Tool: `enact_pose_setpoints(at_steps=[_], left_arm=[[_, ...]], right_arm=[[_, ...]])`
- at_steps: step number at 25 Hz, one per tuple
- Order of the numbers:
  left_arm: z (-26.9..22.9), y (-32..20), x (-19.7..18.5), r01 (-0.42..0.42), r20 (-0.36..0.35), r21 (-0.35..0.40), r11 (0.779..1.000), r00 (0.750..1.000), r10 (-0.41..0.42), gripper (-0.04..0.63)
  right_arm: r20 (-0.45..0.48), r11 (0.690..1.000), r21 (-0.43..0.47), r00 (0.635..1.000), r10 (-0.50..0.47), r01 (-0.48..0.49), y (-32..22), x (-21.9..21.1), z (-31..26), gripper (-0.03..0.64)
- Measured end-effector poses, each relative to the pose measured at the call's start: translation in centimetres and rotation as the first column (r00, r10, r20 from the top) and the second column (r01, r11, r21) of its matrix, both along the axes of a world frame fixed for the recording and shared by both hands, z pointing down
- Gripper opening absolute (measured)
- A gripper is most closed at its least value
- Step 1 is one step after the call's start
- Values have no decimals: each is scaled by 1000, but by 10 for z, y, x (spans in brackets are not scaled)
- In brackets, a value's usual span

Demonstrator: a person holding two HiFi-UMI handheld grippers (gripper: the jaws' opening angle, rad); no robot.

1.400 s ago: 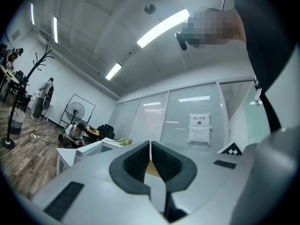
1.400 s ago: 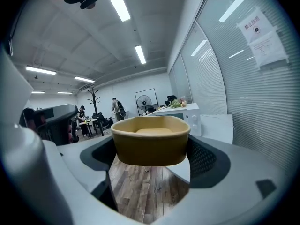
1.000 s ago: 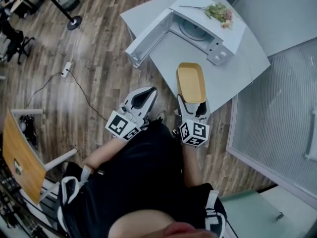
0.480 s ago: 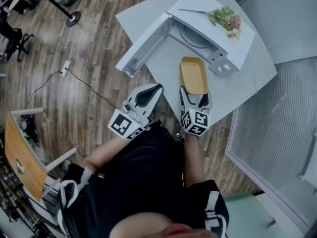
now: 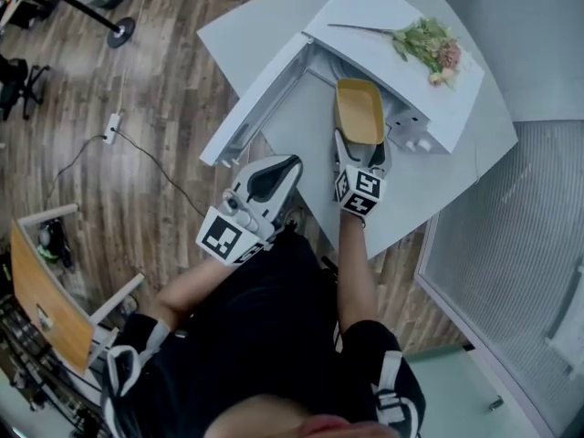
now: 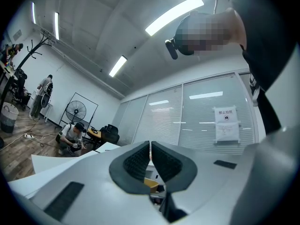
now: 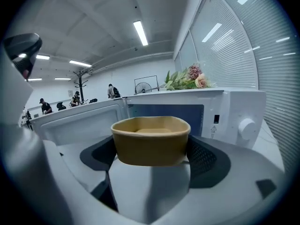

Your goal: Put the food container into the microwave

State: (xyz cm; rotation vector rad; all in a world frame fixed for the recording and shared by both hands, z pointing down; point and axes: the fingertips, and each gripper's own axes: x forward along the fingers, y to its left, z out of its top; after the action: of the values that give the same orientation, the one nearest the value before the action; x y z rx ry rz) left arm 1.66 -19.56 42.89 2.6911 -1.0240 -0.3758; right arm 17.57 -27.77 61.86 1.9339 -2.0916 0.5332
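Note:
A tan food container [image 5: 359,110] [image 7: 151,138] is clamped in my right gripper [image 5: 359,151] [image 7: 151,151], level, right at the mouth of the white microwave [image 5: 392,53] [image 7: 225,111]. The microwave door [image 5: 255,99] [image 7: 79,118] hangs wide open to the left. Past the container the dark cavity [image 7: 164,111] shows. My left gripper [image 5: 265,179] [image 6: 150,158] is held back near the table's front edge, its jaws pressed together with nothing between them.
Flowers [image 5: 427,42] [image 7: 185,78] lie on top of the microwave. Its control knobs [image 5: 415,140] [image 7: 246,125] are right of the opening. The grey table [image 5: 429,181] ends close to my body. A glass partition [image 5: 511,245] runs along the right.
My right gripper has carried the container forward across the table to the microwave's opening. The left gripper has stayed about where it was.

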Motion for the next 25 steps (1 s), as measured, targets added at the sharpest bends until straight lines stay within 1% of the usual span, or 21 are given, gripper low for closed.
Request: enact_pose_setpoints(at_steps=[3, 6, 11, 18, 25], left_arm=[[14, -13, -1, 7, 7, -18, 1000, 1000, -7, 32], [21, -25, -1, 7, -5, -35, 999, 1000, -7, 32], [27, -37, 1, 2, -5, -42, 999, 1000, -2, 32], [36, -54, 3, -7, -6, -68, 998, 1000, 6, 32], [45, -67, 6, -1, 0, -84, 996, 1000, 1, 32]], right_arm=[[-14, 1000, -2, 1000, 10, -10, -34, 5, 22, 486], [-24, 999, -18, 999, 28, -29, -65, 11, 41, 486], [-39, 998, -41, 998, 44, -46, -107, 18, 65, 486], [-65, 995, -76, 997, 52, -57, -148, 32, 88, 486], [-76, 994, -98, 996, 49, -56, -171, 40, 107, 486]])
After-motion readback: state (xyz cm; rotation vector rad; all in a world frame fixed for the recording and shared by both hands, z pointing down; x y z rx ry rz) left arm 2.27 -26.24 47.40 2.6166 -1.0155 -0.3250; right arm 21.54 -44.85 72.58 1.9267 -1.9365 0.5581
